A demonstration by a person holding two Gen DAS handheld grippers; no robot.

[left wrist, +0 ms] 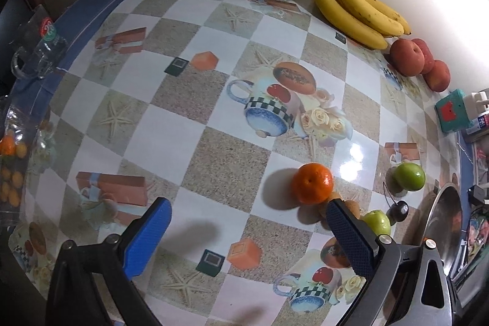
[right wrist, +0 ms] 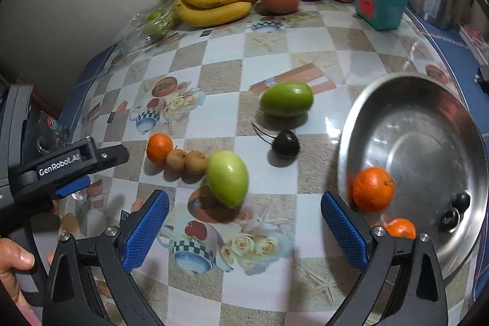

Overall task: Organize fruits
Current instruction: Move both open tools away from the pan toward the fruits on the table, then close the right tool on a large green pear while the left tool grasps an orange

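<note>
- My right gripper [right wrist: 244, 229] hangs with jaws wide and empty, just short of the pale green oval fruit [right wrist: 227, 178] on the checked tablecloth [right wrist: 266, 280].
- I should straddle its narrow middle, close gently, then carry it to the steel bowl [right wrist: 428, 124].
- My left gripper [left wrist: 246, 234] is wide too, beside the small orange tangerine [left wrist: 311, 183].

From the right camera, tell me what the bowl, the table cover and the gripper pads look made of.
Bowl: likely stainless steel, polished; it is silvery and mirrors the light and the fruit inside.
Table cover: probably vinyl or oilcloth, glossy; printed checks and cups with bright glare spots.
Right gripper pads: blue, seemingly rubber or plastic, matte, with a fine knurled grid.
</note>
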